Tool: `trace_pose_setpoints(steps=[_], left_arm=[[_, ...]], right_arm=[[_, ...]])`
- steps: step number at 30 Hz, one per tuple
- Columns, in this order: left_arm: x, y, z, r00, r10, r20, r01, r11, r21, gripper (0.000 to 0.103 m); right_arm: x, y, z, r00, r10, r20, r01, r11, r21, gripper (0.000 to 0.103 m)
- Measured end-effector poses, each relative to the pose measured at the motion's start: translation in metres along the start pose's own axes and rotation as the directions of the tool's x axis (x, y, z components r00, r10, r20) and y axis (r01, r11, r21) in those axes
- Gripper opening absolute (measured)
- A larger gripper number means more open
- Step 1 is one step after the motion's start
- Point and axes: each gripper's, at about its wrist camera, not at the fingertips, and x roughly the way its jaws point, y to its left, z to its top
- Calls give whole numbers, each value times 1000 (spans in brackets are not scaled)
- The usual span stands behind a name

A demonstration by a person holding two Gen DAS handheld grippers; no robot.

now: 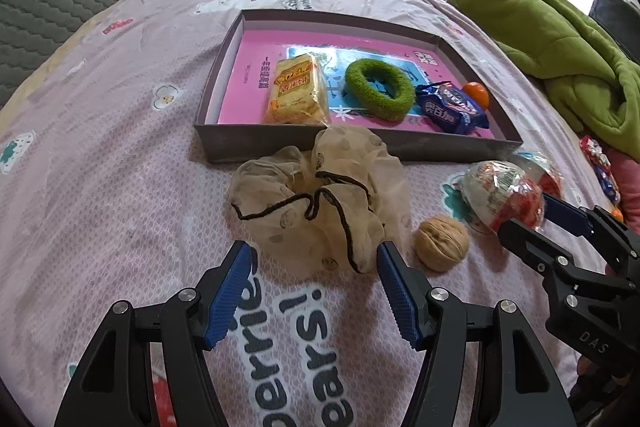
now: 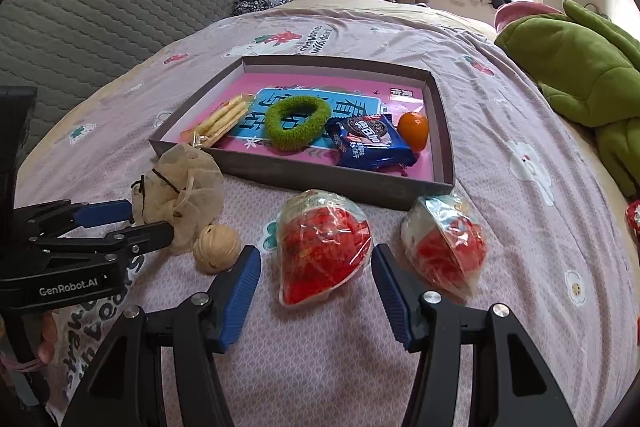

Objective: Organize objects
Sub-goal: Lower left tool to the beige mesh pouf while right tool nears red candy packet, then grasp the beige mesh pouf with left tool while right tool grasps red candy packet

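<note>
Scrunchie [image 1: 320,199] and snack packets are what is left to tidy: the beige gauze scrunchie lies on the bed [image 1: 100,167] in the middle of the left wrist view, its far edge against the near wall of the shallow box [image 1: 224,55]. The left hand-held gripper [image 1: 314,287] has its blue pads spread wide, nothing between them, and their tips flank the scrunchie's near edge without pressing on it. So the scrunchie lies straight ahead of the left gripper and slightly above it in frame, with the box directly beyond.

In the right wrist view the right hand-held gripper [image 2: 316,291] is likewise spread and empty. A red-and-clear wrapped snack [image 2: 324,247] sits between and just ahead of its fingers, its pointed end toward the camera and its long axis running roughly along the gripper's line. A second wrapped snack [image 2: 444,243] lies to the right of that, outside the right finger, and a walnut [image 2: 216,247] lies to the left, between the two grippers.

Each hand seems lined up on its own item; the left is nearer the scrunchie, the right nearer the first snack. The box already holds a cracker pack [image 1: 298,91], a green ring [image 1: 378,89], a blue biscuit packet [image 1: 450,107] and a small orange fruit [image 1: 476,95].
</note>
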Motion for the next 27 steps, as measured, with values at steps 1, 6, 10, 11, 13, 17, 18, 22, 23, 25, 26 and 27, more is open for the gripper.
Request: trace_pose_setpoints(steps=[1,6,10,11,13,17,18,22,23,25,26,27], left_arm=[[3,0,1,1000,1,-1,-1,1000,-1,67],[12,1,6,1000,-1,-4,1,1000,-7,67],[20,3,11,1000,-3,-6,3,1000,-14,67],[20,3,11,1000,-5,-5,5,1000,-17,67],[24,3,13,1000,-7,-6,7,1000,-20,67],[26,2,16,1000,-6,3,6,1000,-20,67],[27,2,17,1000,-4,3,4,1000,-18,67],[31,1,19,1000,4,7,-4,1000,-9,67],[33,0,20,1000,5,9,-5,1000,-8,67],[34,0,21,1000,1,15,-1,1000,-4,67],[34,0,21,1000,0,16,0,1000,-4,67],[35,0,21,1000,-1,18,1,1000,-3,66]], right_arm=[[1,0,0,1000,1,0,-1,1000,0,57],[10,-1,3,1000,10,-3,-10,1000,-6,57],[15,-1,3,1000,9,-4,-9,1000,-10,54],[16,-2,3,1000,5,-3,-5,1000,-13,53],[17,-4,3,1000,10,0,-10,1000,-13,52],[17,-6,3,1000,24,5,-23,1000,-9,51],[17,-5,3,1000,21,9,-21,1000,-12,51],[17,-4,2,1000,21,12,-21,1000,-17,51],[17,-4,2,1000,23,13,-23,1000,-16,51],[15,-4,2,1000,24,17,-23,1000,-18,51],[15,-4,2,999,26,19,-25,1000,-18,51],[14,-4,2,999,29,22,-29,999,-15,51]])
